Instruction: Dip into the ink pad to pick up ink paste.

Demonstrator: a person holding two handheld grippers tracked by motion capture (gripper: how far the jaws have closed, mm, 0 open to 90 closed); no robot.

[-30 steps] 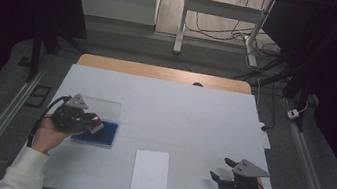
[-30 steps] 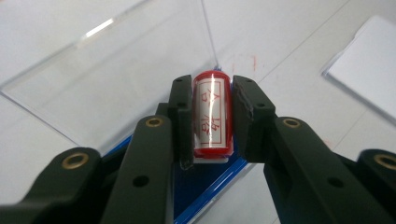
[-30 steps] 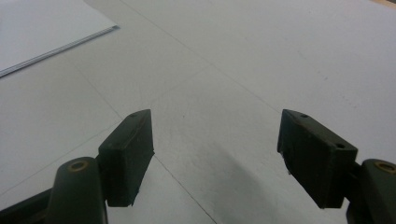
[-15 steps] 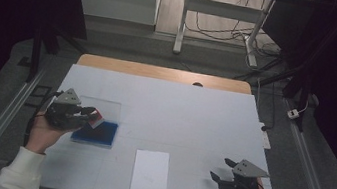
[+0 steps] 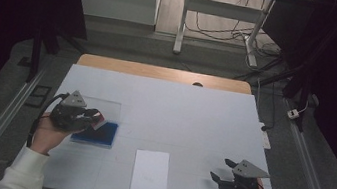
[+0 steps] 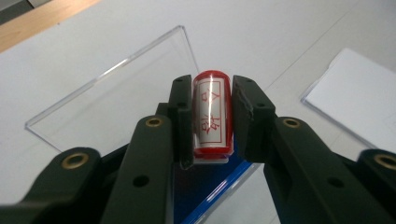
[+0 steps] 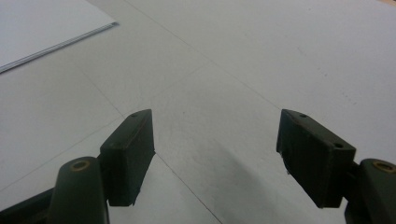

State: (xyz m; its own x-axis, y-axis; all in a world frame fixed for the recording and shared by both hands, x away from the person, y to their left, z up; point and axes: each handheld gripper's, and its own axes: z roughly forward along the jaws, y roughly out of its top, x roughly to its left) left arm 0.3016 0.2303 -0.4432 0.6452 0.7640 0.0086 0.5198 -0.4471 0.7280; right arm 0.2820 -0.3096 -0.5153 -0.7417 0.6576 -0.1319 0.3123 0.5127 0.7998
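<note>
On the worktop (image 5: 165,104), the ink pad (image 5: 100,135) is lying at the left, with its clear lid (image 5: 108,111) lying just behind it. The sheet of paper (image 5: 150,174) is lying near the front edge, between the two grippers. The left gripper (image 5: 94,119) is holding the stamp (image 6: 212,112) above the ink pad. The right gripper (image 5: 221,170) is resting at the right front, well apart from the paper.
</note>
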